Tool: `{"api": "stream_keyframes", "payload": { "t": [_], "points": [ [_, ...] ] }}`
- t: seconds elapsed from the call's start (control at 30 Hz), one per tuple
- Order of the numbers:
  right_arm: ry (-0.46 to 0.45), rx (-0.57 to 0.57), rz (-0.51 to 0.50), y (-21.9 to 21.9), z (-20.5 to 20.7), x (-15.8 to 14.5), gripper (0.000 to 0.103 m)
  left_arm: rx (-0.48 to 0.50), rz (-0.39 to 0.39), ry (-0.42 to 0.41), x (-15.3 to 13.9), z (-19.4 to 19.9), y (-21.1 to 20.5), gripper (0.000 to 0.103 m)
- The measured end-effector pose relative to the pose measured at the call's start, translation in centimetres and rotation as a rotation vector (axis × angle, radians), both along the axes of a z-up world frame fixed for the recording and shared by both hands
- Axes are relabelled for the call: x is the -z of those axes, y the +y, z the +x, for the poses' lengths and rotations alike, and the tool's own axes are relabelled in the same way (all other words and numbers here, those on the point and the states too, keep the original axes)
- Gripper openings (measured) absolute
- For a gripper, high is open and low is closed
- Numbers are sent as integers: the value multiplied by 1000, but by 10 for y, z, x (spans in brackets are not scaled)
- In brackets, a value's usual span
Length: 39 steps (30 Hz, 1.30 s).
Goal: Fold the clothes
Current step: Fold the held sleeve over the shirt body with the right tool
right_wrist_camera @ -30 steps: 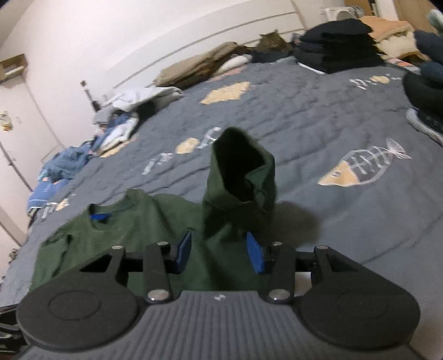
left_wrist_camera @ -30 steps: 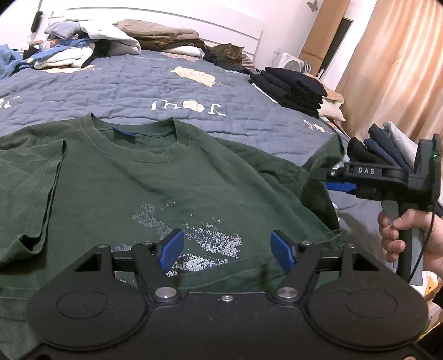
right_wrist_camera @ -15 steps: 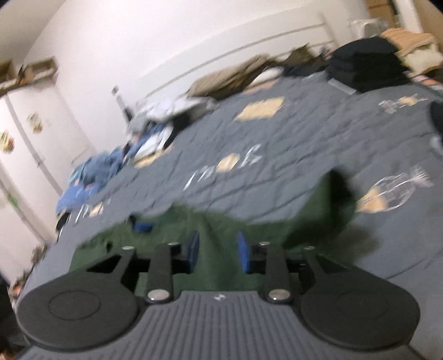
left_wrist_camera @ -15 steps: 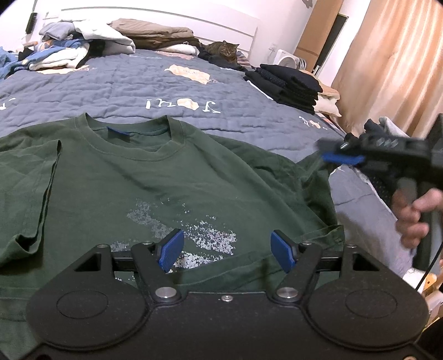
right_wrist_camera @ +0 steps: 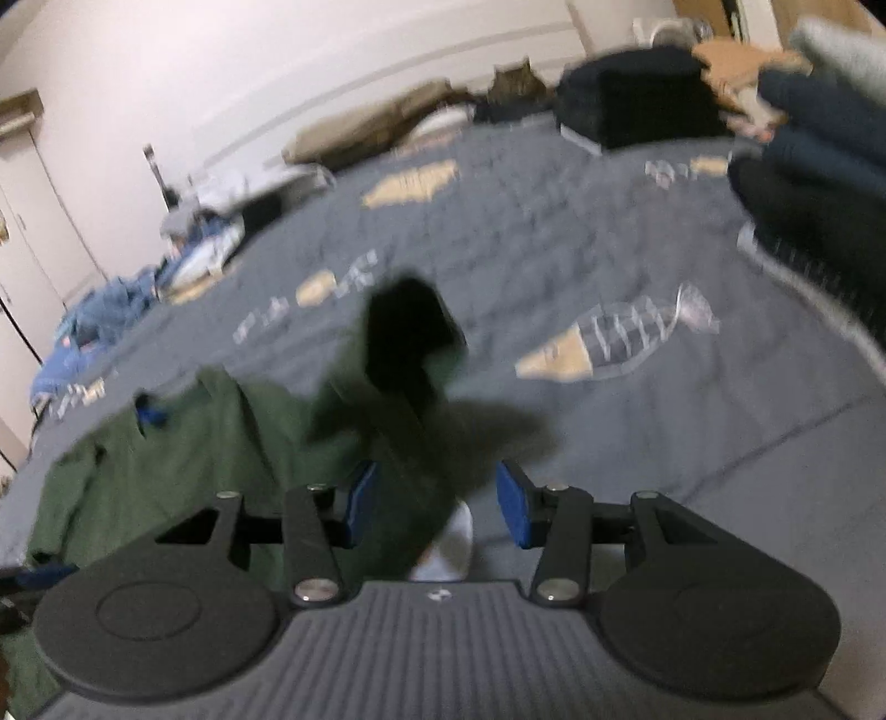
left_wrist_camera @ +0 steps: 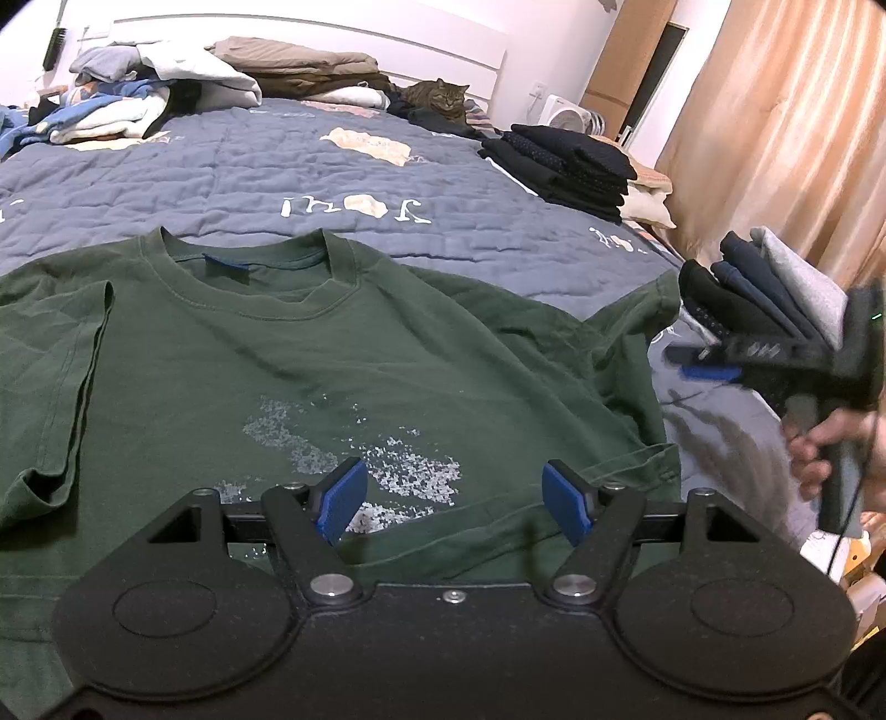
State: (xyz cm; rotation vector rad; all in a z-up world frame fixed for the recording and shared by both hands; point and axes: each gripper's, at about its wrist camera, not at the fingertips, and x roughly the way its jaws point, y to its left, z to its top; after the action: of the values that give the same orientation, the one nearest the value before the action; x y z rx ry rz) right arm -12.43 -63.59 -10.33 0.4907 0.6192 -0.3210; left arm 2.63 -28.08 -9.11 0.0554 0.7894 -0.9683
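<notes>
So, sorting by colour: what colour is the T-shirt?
Dark green T-shirt, with a faded white print; clearest in the left wrist view.

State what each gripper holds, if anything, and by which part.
Nothing is held. The left gripper stands open over the green T-shirt. The right gripper is opening its jaws, the sleeve between them but ungripped.

Tabby cat (left_wrist_camera: 440, 99) lying at the headboard (left_wrist_camera: 310, 41) end of the bed; curtain (left_wrist_camera: 786, 127) to its right, small white fan (left_wrist_camera: 567, 117) just right of cat, grey-blue quilt (left_wrist_camera: 249, 171) in front of it.
</notes>
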Motion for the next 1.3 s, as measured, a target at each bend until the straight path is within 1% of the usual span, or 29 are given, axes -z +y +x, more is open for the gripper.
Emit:
{"api": "stream_keyframes", "payload": {
  "t": [0.03,0.2,0.33,0.47,0.53,0.57,0.6,0.63,0.7,0.73,0.9,1.0,1.07,1.1,1.13,1.17,1.2,1.23,1.27,1.3],
  "points": [
    [13,-1,0,0,3,5,47,1,0,-1,0,0,0,69],
    [-32,22,39,0,10,16,47,-1,0,1,0,0,0,70],
    [-27,30,47,4,18,25,58,1,1,1,0,0,0,70],
    [-25,40,79,8,23,29,65,1,3,3,0,1,0,70],
    [-14,47,99,11,26,27,72,0,3,4,0,1,0,71],
    [2,44,84,15,28,24,74,0,2,4,0,1,0,71],
    [17,41,69,20,31,21,79,0,1,4,0,1,0,72],
    [33,36,54,24,33,19,87,0,1,5,1,1,0,73],
    [79,8,51,32,38,18,96,1,1,5,1,1,-1,73],
    [97,12,57,34,40,19,96,2,0,4,1,1,-1,73],
    [57,26,73,34,29,19,95,8,-3,0,-1,0,0,74],
    [30,46,138,26,24,17,92,9,-5,-1,-1,0,0,74],
    [7,59,170,23,24,17,83,9,-3,-2,0,1,-1,74],
    [6,59,181,22,25,18,74,10,-2,-2,0,0,-1,74],
    [13,64,185,22,27,19,57,10,0,-3,0,0,-1,74],
    [17,66,187,23,28,20,47,10,1,-4,0,0,-1,74],
    [21,67,190,24,29,21,32,10,2,-5,0,0,-1,74],
    [24,69,191,25,30,21,25,9,2,-4,0,0,-1,74],
    [18,69,182,26,30,18,22,9,2,-4,0,0,-1,74],
    [11,69,173,28,30,15,16,7,2,-4,0,0,-1,74]
  ]
}}
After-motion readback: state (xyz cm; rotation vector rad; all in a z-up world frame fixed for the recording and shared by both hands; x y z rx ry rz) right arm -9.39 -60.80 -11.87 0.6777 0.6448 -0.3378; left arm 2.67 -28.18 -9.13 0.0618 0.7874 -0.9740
